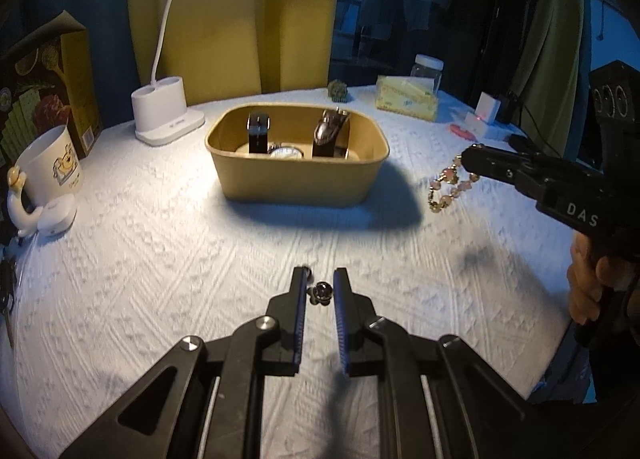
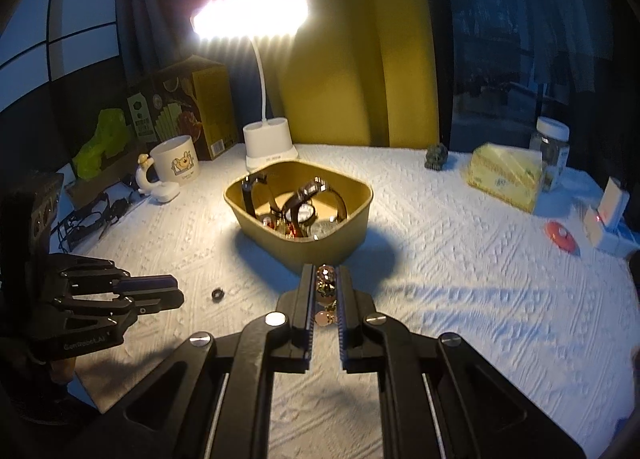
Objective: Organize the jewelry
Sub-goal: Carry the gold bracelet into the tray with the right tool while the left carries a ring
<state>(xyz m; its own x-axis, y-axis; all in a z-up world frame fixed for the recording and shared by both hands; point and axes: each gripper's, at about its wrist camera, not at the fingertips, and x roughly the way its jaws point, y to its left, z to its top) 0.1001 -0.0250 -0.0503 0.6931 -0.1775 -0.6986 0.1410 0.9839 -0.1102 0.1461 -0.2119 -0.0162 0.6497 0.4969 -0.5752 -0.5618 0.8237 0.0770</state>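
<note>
Left gripper [image 1: 320, 275]: fingers parted, closed on nothing; we see a small dark ring [image 1: 320, 293] lying on the white textured tablecloth [image 1: 160, 259] between them. From the right wrist view the ring [image 2: 217, 293] sits just off the left fingertips; we read "GenRobot.AI", faintly, on that gripper's body.

Left of scene: cartoon mug [image 1: 50, 165] and printed carton [image 1: 48, 87], text too small to read. White desk lamp [image 1: 162, 115], lit, behind a tan box [image 1: 298, 175]. Box holds two dark-strapped watches standing up [image 1: 259, 133] [image 1: 328, 131] and a silver-dialled one [image 1: 286, 153] lying between them.

Right gripper [image 2: 326, 291]: clamped on a bracelet of pink beads [image 1: 448, 187] with gold links, which hangs clear of the cloth, right of the box. We read "DAS" in white on the gripper body.

Far right: yellow tissue pack [image 1: 406, 97], clear jar [image 1: 428, 73], print illegible
</note>
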